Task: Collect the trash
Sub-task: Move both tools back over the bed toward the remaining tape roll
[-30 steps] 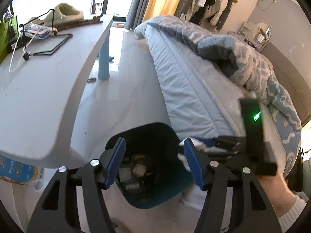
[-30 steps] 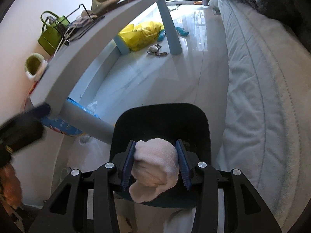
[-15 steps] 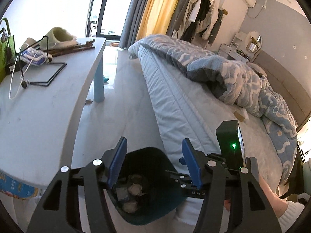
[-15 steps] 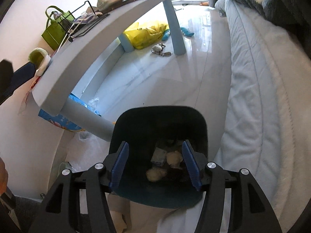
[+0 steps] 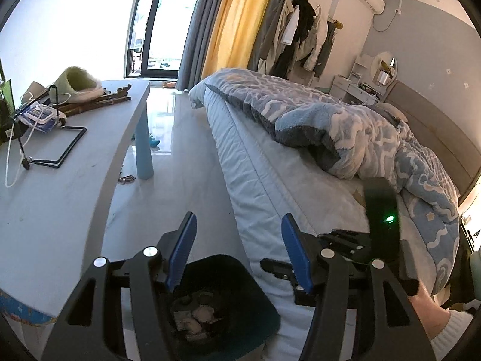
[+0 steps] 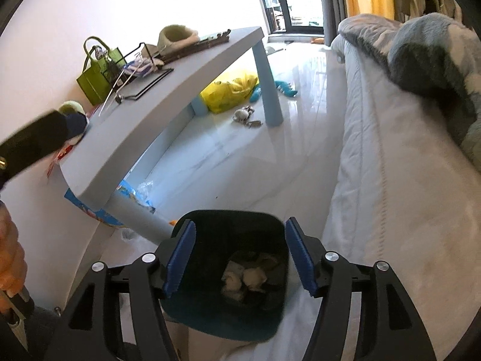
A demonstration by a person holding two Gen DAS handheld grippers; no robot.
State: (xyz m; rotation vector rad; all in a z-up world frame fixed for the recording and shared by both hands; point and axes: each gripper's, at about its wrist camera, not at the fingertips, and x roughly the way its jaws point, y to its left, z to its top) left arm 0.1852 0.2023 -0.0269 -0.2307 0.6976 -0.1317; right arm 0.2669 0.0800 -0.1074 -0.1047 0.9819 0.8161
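Table [image 5: 54, 198] off to the left claw's [image 5: 239, 249] left; it hangs spread and empty. Right claw [image 6: 240, 255] is opening, nothing between its pads, with the bin [image 6: 228, 325] and its crumpled trash [image 6: 243, 279] directly beneath, bed [image 6: 390, 180] to its right.

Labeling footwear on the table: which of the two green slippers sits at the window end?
The fuzzy green slipper lying beside the dark sticks at the table's window end. The other green slipper sits at the near end, past the green bag.
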